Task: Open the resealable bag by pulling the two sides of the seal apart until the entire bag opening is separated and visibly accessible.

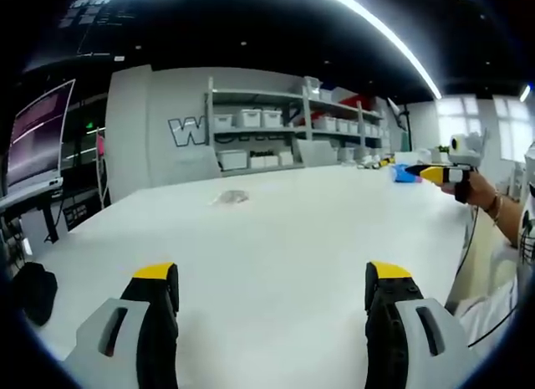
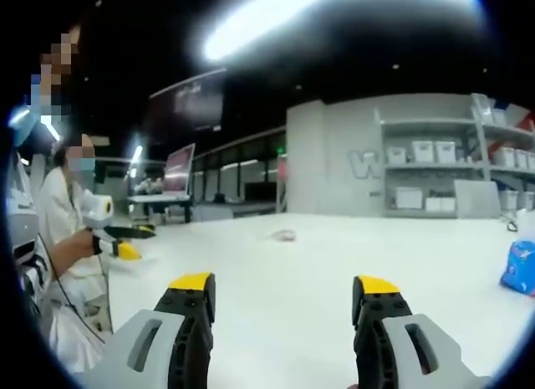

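Left gripper view was dominated by a broad white table (image 1: 276,238), behind which a grey wall and a rack of shelves (image 1: 284,130) loaded with white bins were seen. A monitor (image 1: 38,138) was placed at the left edge on a separate stand. The left claw (image 1: 272,301) was held above the near part of the table with its yellow-tipped jaws spread wide and nothing between them. The resealable bag (image 1: 229,197), small and clear, was seen lying flat on the table well ahead of the jaws, apart from them. Far to the right, another gripper (image 1: 439,171) was held by a person's hand (image 1: 476,188), and a blue package (image 1: 404,173) was seen just beside its tip.

Right gripper view showed the same white table (image 2: 292,272), with the shelves (image 2: 451,167) at the right. A seated person in white (image 2: 58,222) was seen at the left edge, with a yellow-tipped gripper (image 2: 125,238) held out over the table. The right claw (image 2: 284,314) was likewise held wide open and empty above the near table. The bag (image 2: 284,235) appeared as a small pale shape far ahead, roughly between the jaws' lines. The blue package (image 2: 520,268) rested on the table at the right edge.
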